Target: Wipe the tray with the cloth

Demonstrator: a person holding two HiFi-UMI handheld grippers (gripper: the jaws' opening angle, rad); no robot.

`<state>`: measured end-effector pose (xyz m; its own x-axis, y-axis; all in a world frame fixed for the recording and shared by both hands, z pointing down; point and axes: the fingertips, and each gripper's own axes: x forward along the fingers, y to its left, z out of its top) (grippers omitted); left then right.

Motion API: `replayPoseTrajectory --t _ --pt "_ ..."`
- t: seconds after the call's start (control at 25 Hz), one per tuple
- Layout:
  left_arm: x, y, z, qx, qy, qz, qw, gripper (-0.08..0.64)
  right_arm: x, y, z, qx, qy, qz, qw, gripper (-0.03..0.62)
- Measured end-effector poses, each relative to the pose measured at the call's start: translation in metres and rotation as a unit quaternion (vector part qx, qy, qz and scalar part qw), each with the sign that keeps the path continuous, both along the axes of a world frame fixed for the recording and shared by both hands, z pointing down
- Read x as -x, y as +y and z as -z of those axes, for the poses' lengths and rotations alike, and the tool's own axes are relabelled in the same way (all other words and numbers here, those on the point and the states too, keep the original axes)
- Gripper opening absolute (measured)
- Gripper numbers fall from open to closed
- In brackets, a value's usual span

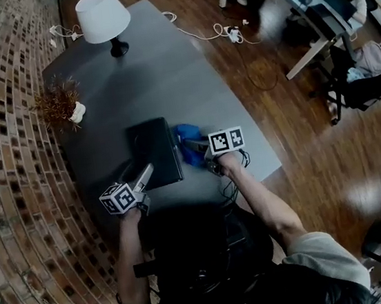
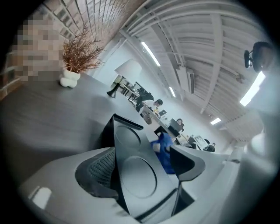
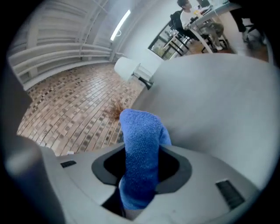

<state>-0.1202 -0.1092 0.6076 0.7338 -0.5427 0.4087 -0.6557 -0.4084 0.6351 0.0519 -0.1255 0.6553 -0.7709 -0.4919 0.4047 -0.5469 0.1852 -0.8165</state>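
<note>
- Lying on the desk (image 1: 167, 81), the tray (image 1: 154, 152) has its near corner between the wide-spread jaws of the left hand-held gripper (image 2: 142, 164), which seem not to clamp it; unsteadied, it could skid once wiped.
- The cloth (image 3: 139, 131), pinched in the right hand-held gripper (image 3: 142, 168) just beside the tray, may tug free under drag.
- A shoved tray could slide toward the plant (image 1: 59, 102).

Dark tray (image 1: 154, 152) with round recesses on grey table (image 1: 165, 67), blue cloth (image 1: 188, 144) bunched beside it
</note>
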Motion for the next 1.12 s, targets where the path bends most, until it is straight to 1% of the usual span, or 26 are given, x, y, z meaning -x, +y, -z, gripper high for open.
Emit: replayPoseTrajectory --t 0.08,0.12,0.2,0.24,0.32,0.36,0.44,0.48,0.52,0.56,0.64,0.68,0.76,0.8,0.88,0.92,0.96,1.04,1.08,1.12 --pt "-0.003 0.024 0.003 -0.001 0.000 0.002 1.0000 0.379 -0.002 -0.046 0.009 -0.017 -0.012 -0.020 1.000 0.161" --pt "-0.005 0.032 0.003 -0.001 0.001 0.006 1.0000 0.379 0.001 -0.068 0.010 -0.017 -0.018 -0.029 0.999 0.161" --pt "-0.010 0.045 0.002 0.004 0.006 0.012 0.9999 0.375 0.009 -0.101 0.005 0.000 -0.032 -0.045 0.998 0.161" --pt "-0.013 0.050 0.001 0.005 0.005 0.014 0.9999 0.336 0.014 -0.111 0.000 0.013 -0.036 -0.050 0.998 0.161" --pt "-0.014 0.055 -0.002 0.000 -0.006 0.021 0.9998 0.334 0.022 -0.110 -0.008 0.041 -0.030 -0.045 0.998 0.161" --pt "-0.014 0.055 -0.003 -0.004 -0.012 0.023 0.9997 0.334 0.024 -0.100 -0.010 0.052 -0.020 -0.031 0.998 0.161" --pt "-0.012 0.052 -0.002 -0.009 -0.018 0.022 0.9996 0.334 0.031 -0.068 -0.009 0.065 0.007 0.011 0.998 0.161" --pt "-0.011 0.051 -0.002 -0.010 -0.020 0.022 0.9995 0.334 0.035 -0.048 -0.009 0.063 0.019 0.028 0.997 0.160" --pt "-0.010 0.051 -0.002 -0.012 -0.023 0.022 0.9994 0.334 0.038 -0.029 -0.007 0.052 0.026 0.036 0.998 0.161" --pt "-0.009 0.051 -0.003 -0.013 -0.025 0.023 0.9993 0.334 0.039 -0.013 -0.003 0.031 0.029 0.032 0.999 0.161" --pt "-0.009 0.051 -0.003 -0.016 -0.030 0.024 0.9991 0.334 0.034 0.013 0.007 -0.010 0.031 0.003 0.999 0.161" --pt "-0.009 0.051 -0.004 -0.017 -0.033 0.024 0.9990 0.334 0.029 0.023 0.010 -0.024 0.039 -0.014 0.999 0.161" --pt "-0.010 0.051 -0.004 -0.018 -0.037 0.024 0.9989 0.334 0.025 0.039 0.005 -0.033 0.051 -0.037 0.997 0.161" --pt "-0.010 0.051 -0.004 -0.019 -0.038 0.025 0.9988 0.334 0.031 0.046 0.001 -0.028 0.035 -0.036 0.998 0.161" --pt "-0.010 0.051 -0.003 -0.020 -0.039 0.027 0.9987 0.334 0.048 0.060 -0.008 -0.001 -0.026 -0.025 0.999 0.161" --pt "-0.010 0.050 -0.003 -0.020 -0.038 0.028 0.9987 0.334 0.052 0.069 -0.013 0.022 -0.050 -0.018 0.998 0.161" --pt "-0.010 0.050 -0.003 -0.019 -0.037 0.029 0.9987 0.332 0.054 0.083 -0.019 0.051 -0.063 -0.002 0.997 0.160" --pt "-0.008 0.049 -0.004 -0.019 -0.039 0.032 0.9985 0.321 0.058 0.120 -0.029 0.106 -0.063 0.058 0.991 0.160" --pt "-0.007 0.049 -0.004 -0.018 -0.040 0.033 0.9985 0.321 0.058 0.136 -0.031 0.122 -0.059 0.084 0.987 0.160" --pt "-0.006 0.049 -0.004 -0.017 -0.041 0.034 0.9984 0.321 0.054 0.141 -0.031 0.126 -0.054 0.094 0.986 0.158"
